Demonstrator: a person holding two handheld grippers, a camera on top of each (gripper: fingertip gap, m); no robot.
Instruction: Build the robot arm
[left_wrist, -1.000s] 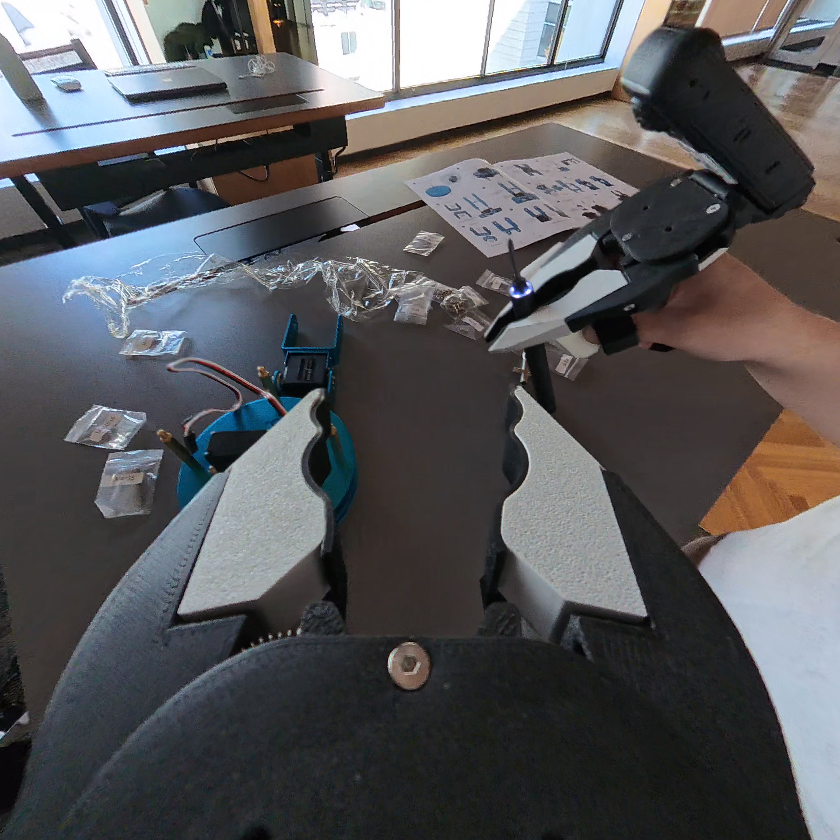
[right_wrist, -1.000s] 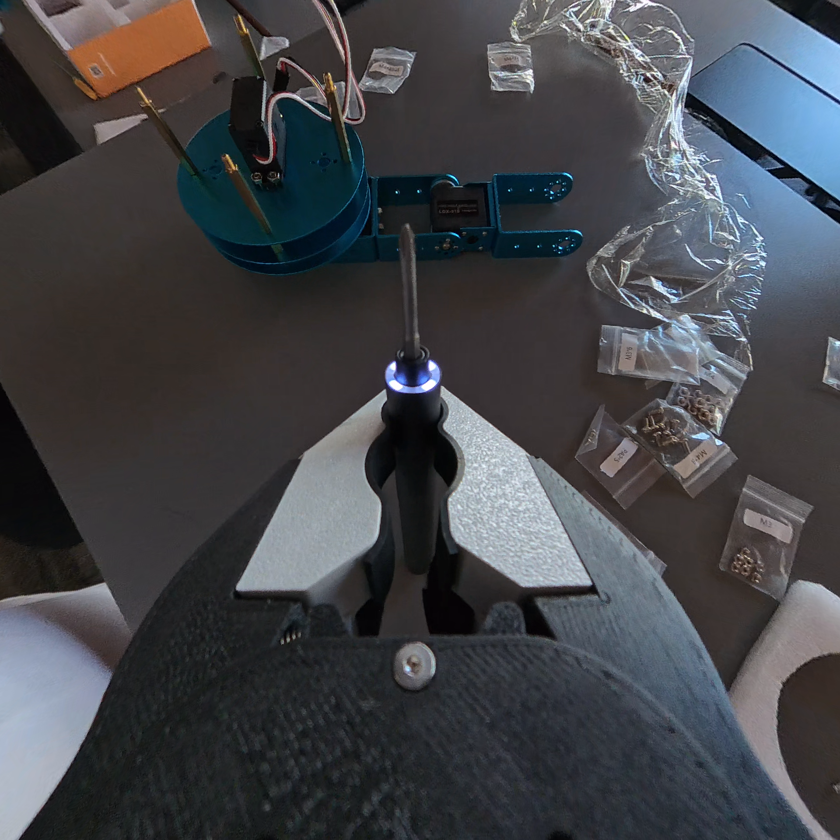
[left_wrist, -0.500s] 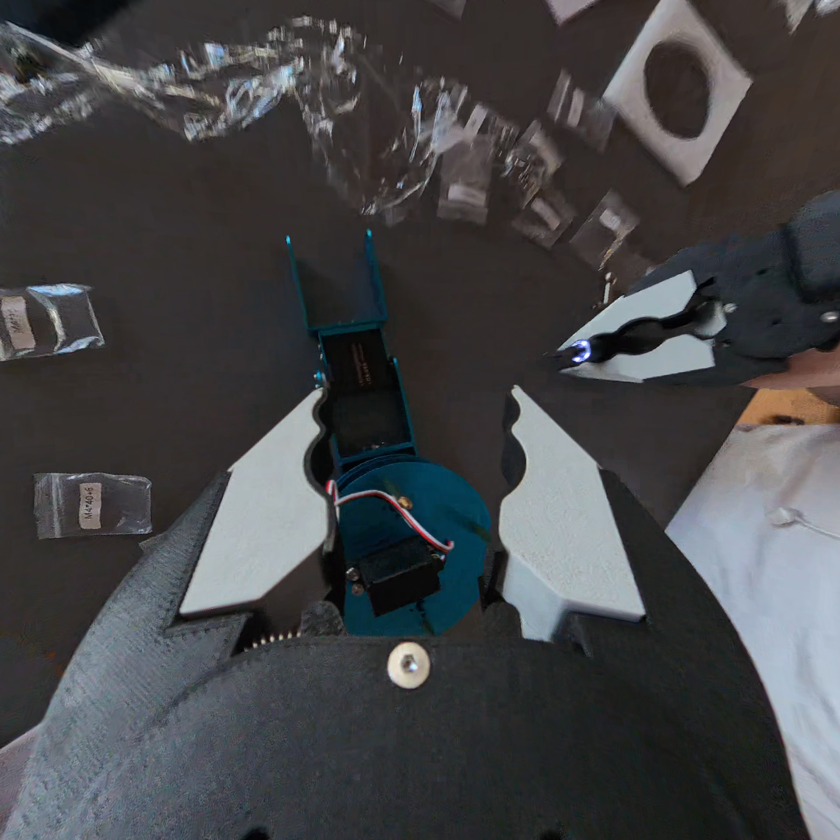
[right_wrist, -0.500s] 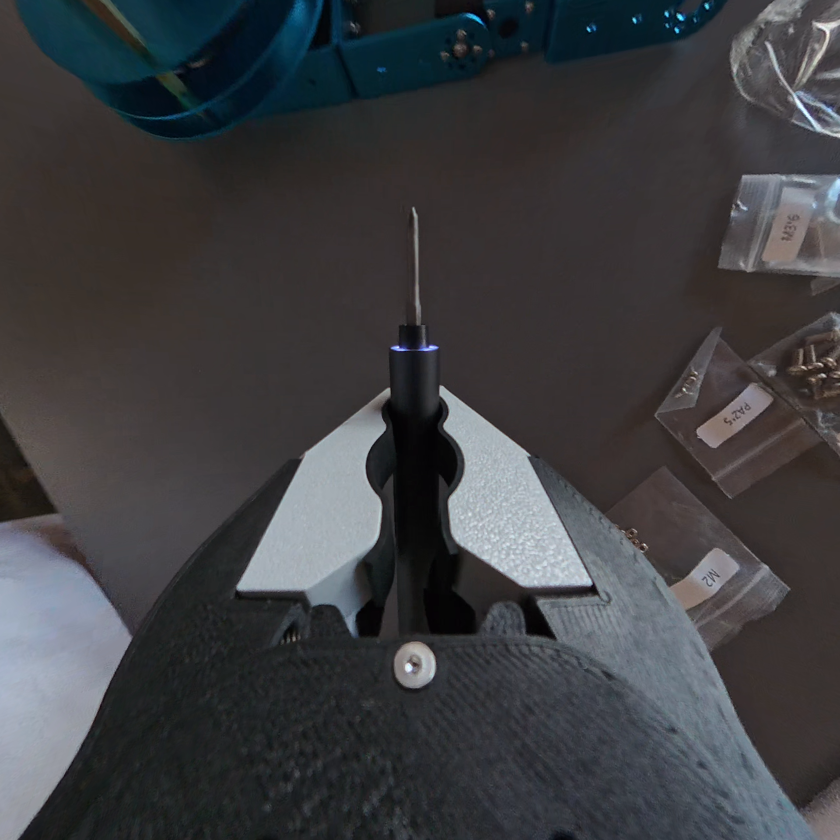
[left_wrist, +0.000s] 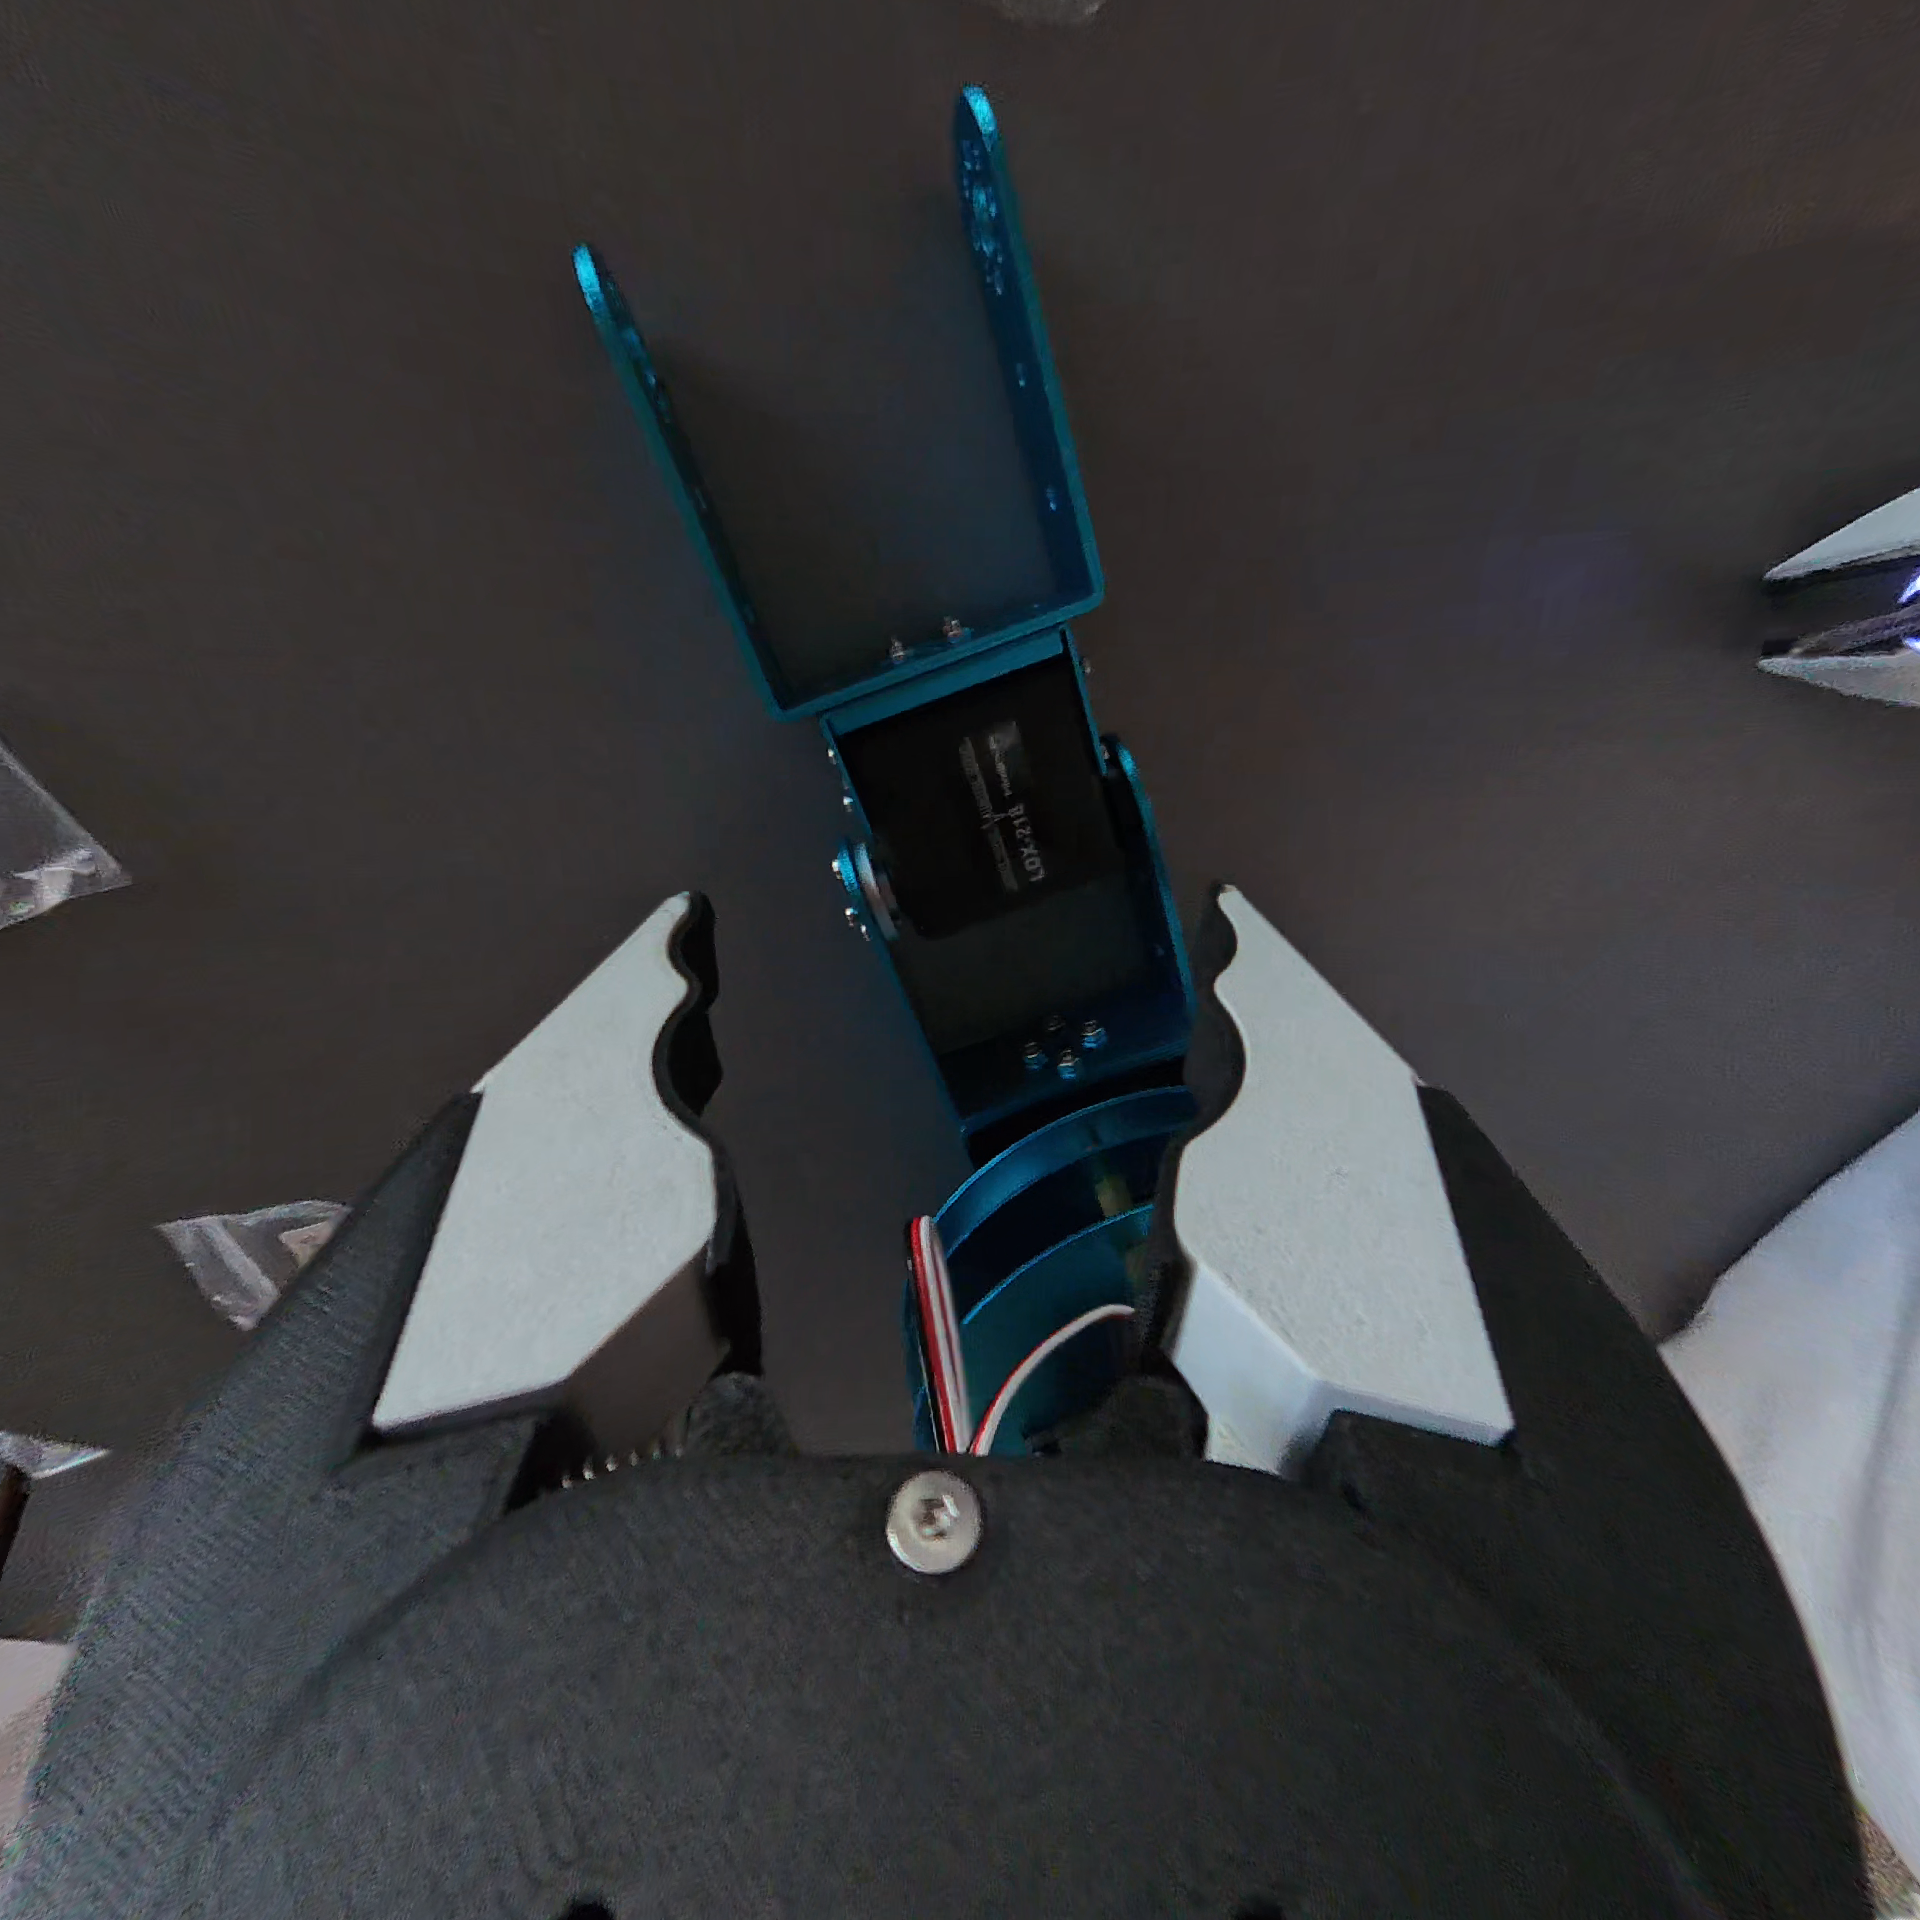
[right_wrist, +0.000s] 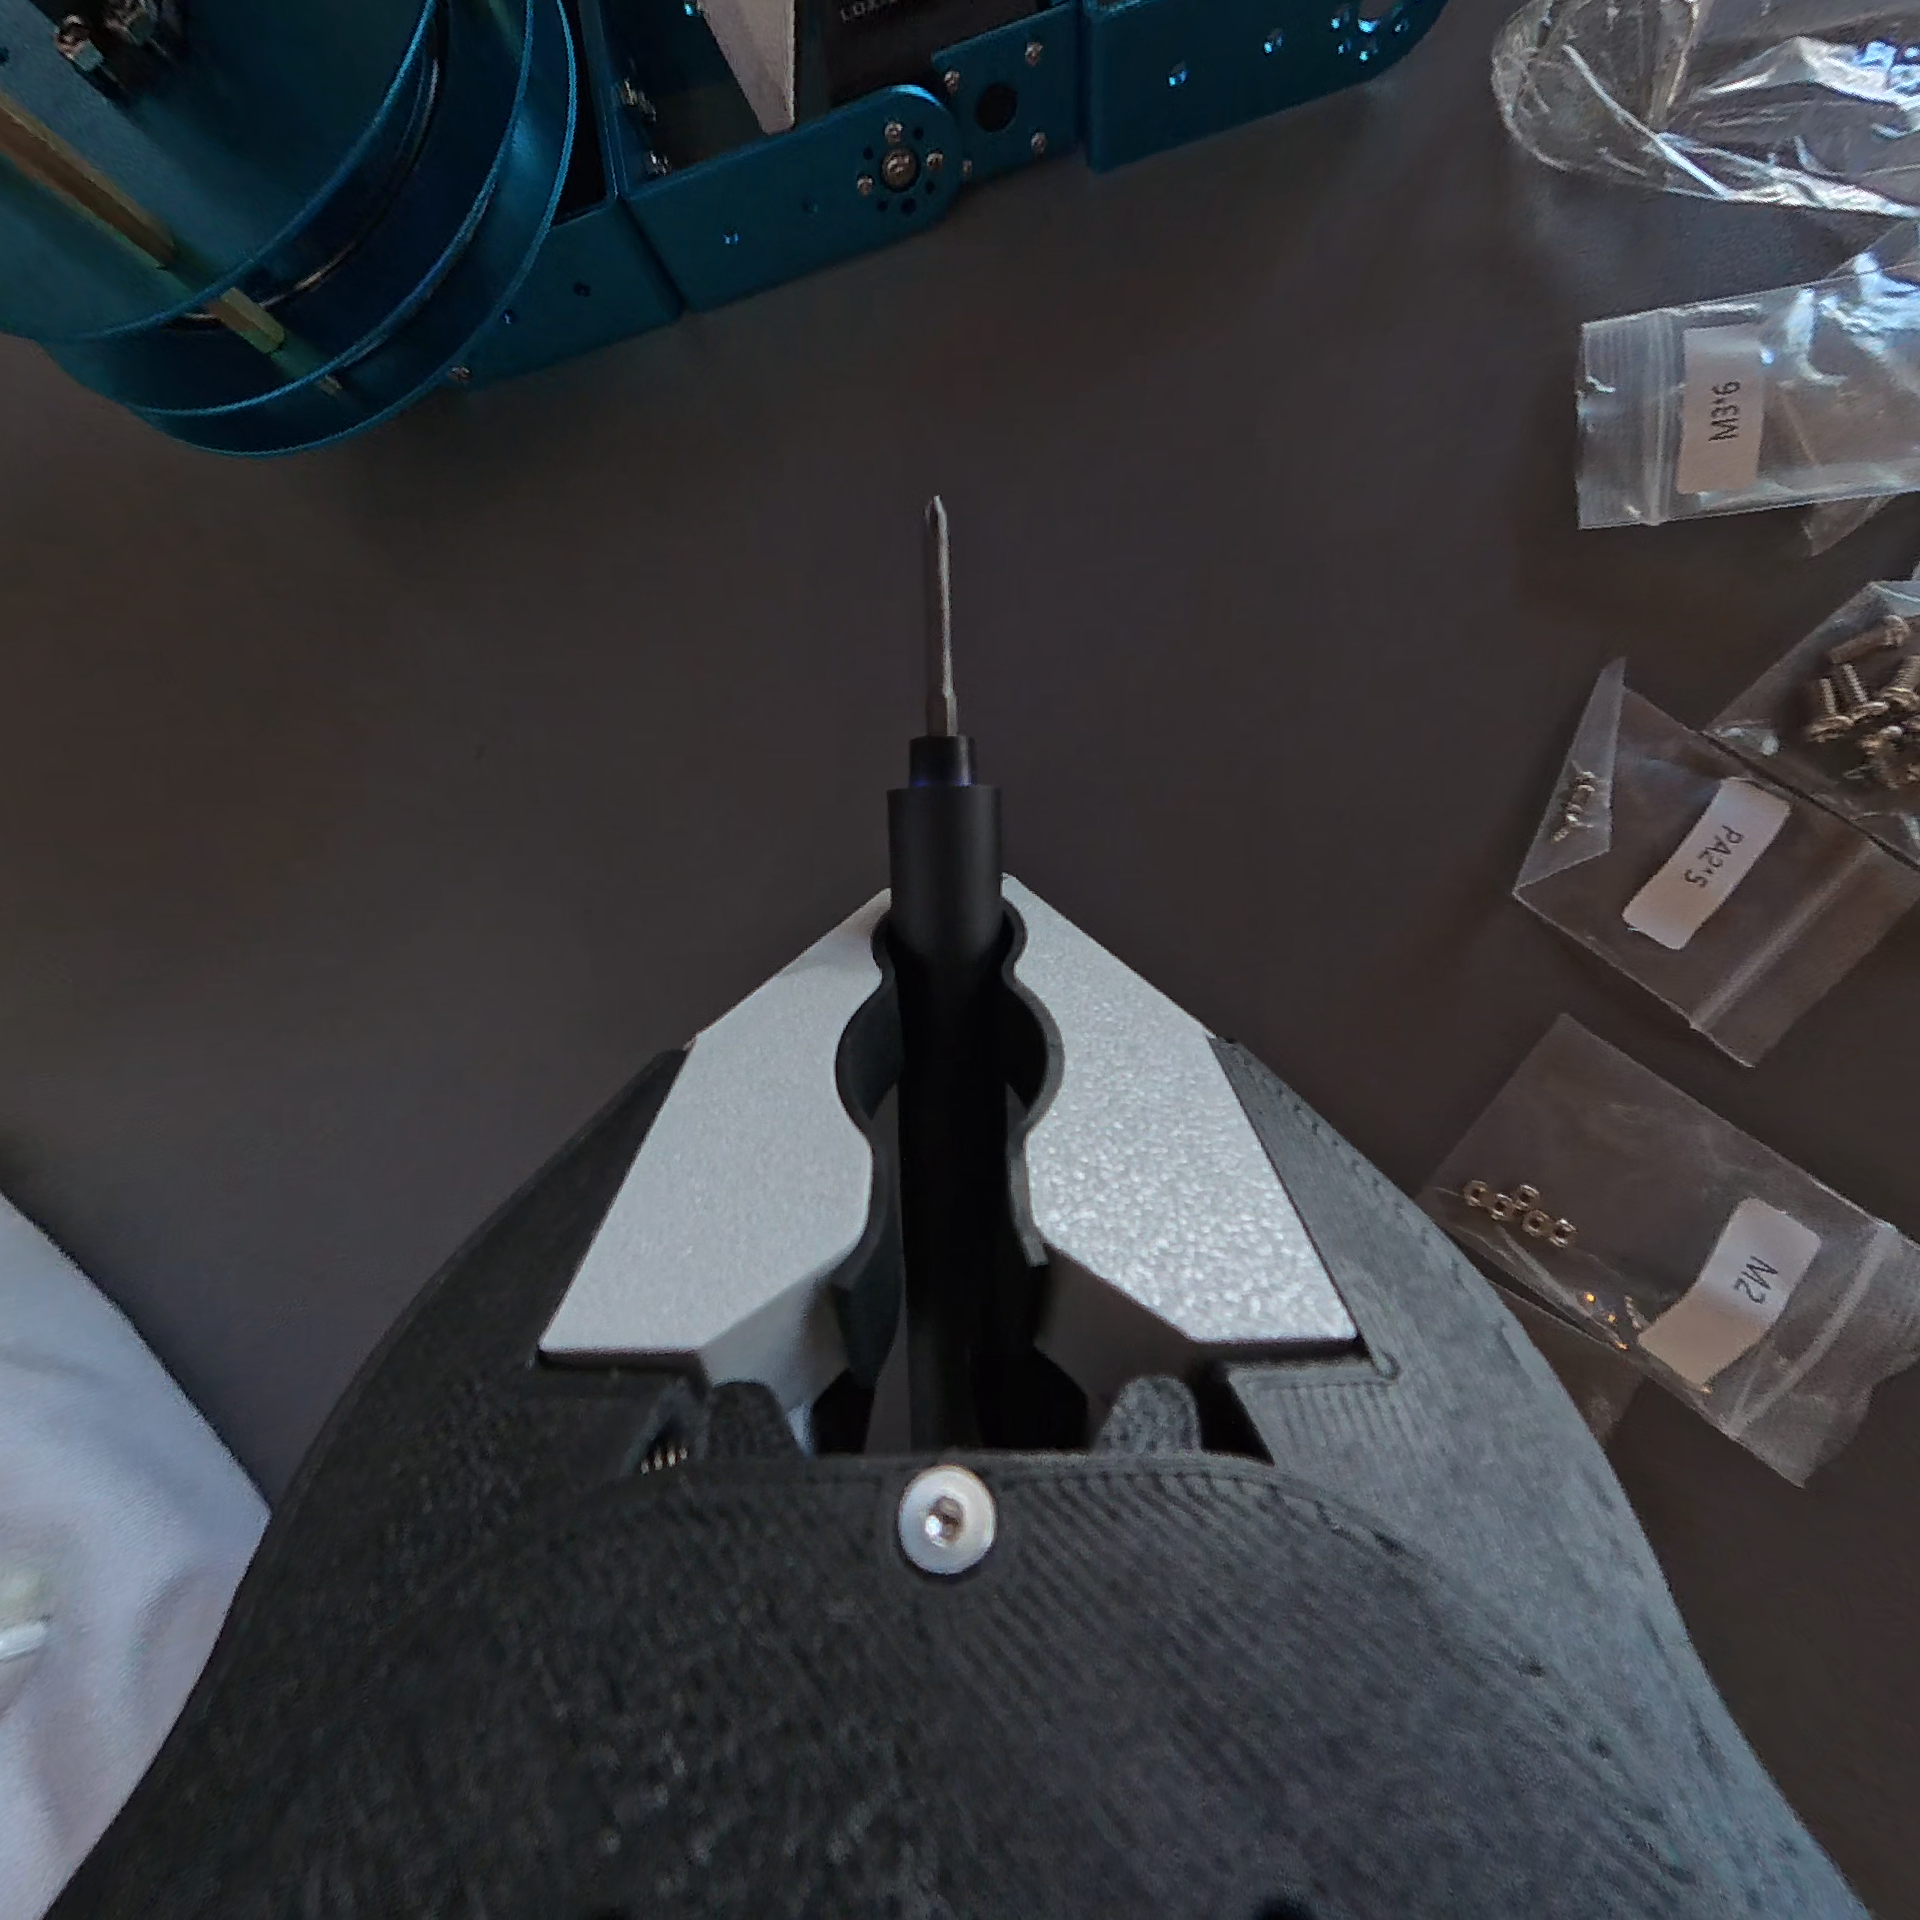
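Above the dark table (left_wrist: 312, 520), straddles the blue round base (left_wrist: 1049, 1247) and servo bracket (left_wrist: 1029, 665) with the left gripper (left_wrist: 956, 904), its 2 fingers spread wide, the right one just beside the base's rim, contact unclear. Pinches a black screwdriver (right_wrist: 943, 831) in the right gripper (right_wrist: 943, 894), bit near the bracket yet apart from it, screw bags (right_wrist: 1704, 894) alongside.

Blue bracket assembly (left_wrist: 997, 831) and screwdriver (right_wrist: 943, 935) on dark table (left_wrist: 312, 520)

The assembly's black servo (left_wrist: 987, 821) faces up, its round base (left_wrist: 1039, 1247) between the left gripper's (left_wrist: 961, 904) spread fingers; the right gripper (right_wrist: 943, 914) clamps the black screwdriver, bit forward.
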